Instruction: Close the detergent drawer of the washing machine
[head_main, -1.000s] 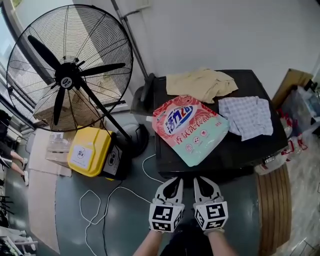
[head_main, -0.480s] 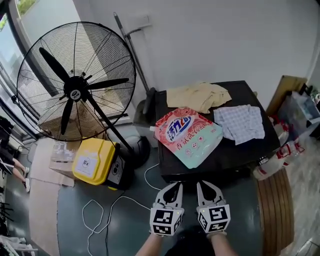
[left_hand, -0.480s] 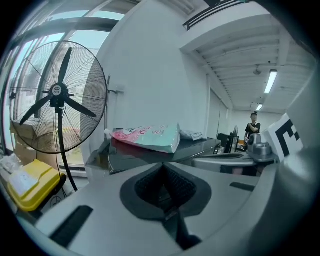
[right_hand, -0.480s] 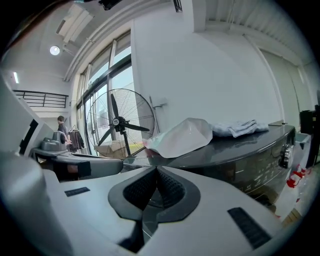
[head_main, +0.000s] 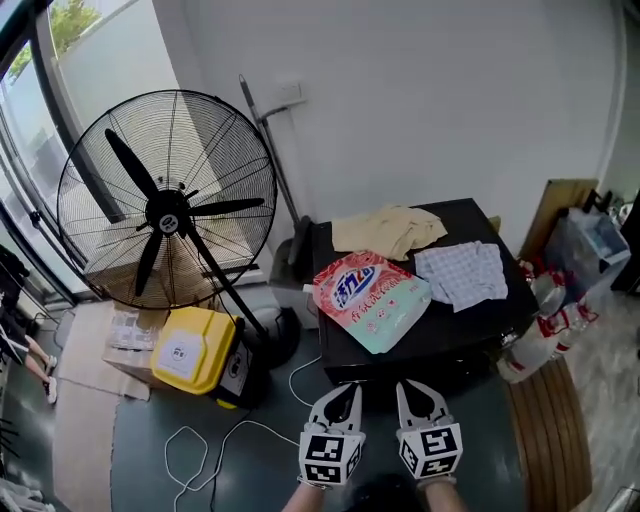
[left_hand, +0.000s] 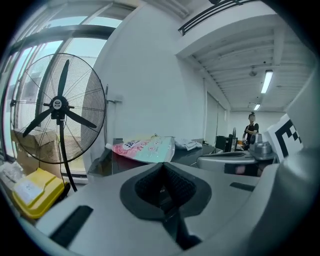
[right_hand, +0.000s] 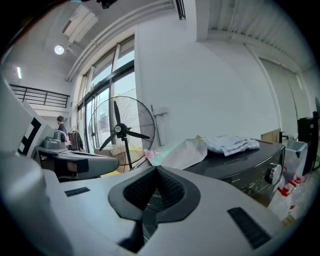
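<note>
Grippers: left gripper (head_main: 348, 386) and right gripper (head_main: 404, 386) are side by side, each with its jaws pressed together on nothing.
Washing machine: the black washing machine (head_main: 470, 322) stands just ahead, against the white wall (head_main: 420, 100); its drawer cannot be picked out.
Front panel: only the right gripper view shows it, with a dial (right_hand: 272, 173) and the letters "idea" beyond the jaws.
Top: pink-and-mint detergent bag (head_main: 370, 292) with blue Chinese print, checked cloth (head_main: 462, 272), beige cloth (head_main: 390, 230).
Beyond: standing fan (head_main: 165, 200), to the left.

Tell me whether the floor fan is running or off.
Off, it seems: the floor fan shows its blades sharp, unblurred, in every view.
</note>
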